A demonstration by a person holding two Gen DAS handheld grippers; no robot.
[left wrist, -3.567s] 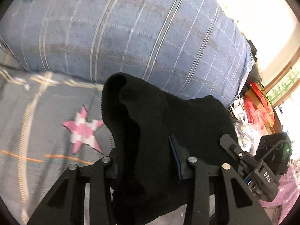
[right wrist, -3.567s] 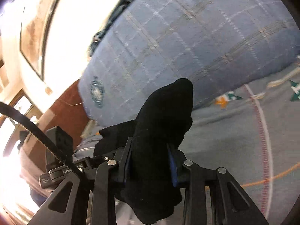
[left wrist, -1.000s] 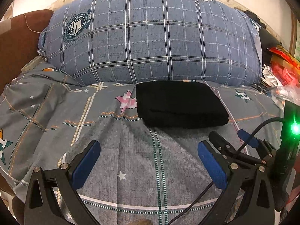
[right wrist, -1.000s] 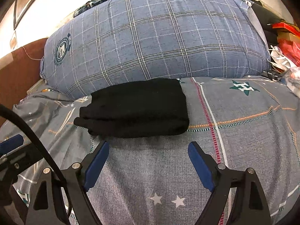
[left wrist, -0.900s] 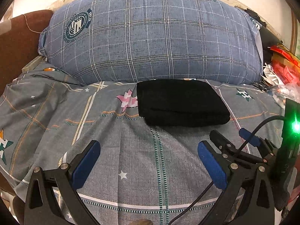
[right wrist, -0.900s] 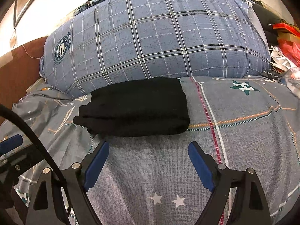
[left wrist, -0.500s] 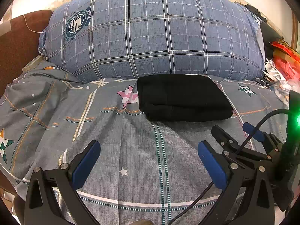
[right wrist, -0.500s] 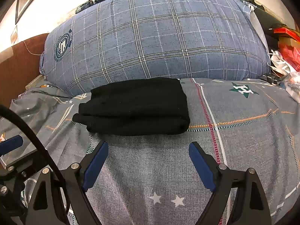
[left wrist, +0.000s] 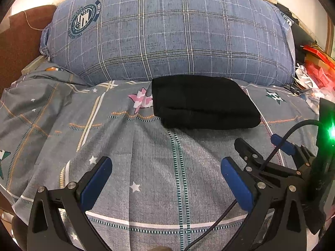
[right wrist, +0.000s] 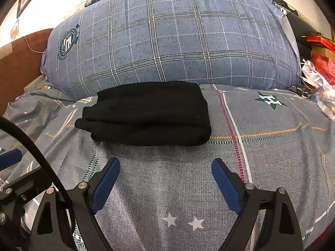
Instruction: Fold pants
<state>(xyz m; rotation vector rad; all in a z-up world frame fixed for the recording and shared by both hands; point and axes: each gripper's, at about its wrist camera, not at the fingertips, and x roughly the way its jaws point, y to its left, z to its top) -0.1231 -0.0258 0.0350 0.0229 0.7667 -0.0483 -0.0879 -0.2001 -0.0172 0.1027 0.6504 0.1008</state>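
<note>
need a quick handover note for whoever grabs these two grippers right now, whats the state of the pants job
Left gripper: open, empty, hovering above the bedsheet.
Right gripper: open, empty, short of the pants.
Black pants: folded into a compact rectangle on the sheet, right in front of the blue plaid pillow; neither gripper touches them.
Done: the fold looks complete.
Left: probably nothing, perhaps squaring the uneven left-end layers.

Grey patterned bed (left wrist: 146, 167) under folded black pants (left wrist: 201, 102), plaid pillow (left wrist: 167, 37).

Black gripper (left wrist: 165, 167) frames, blue pads (right wrist: 105, 183), apparently steel screws.
</note>
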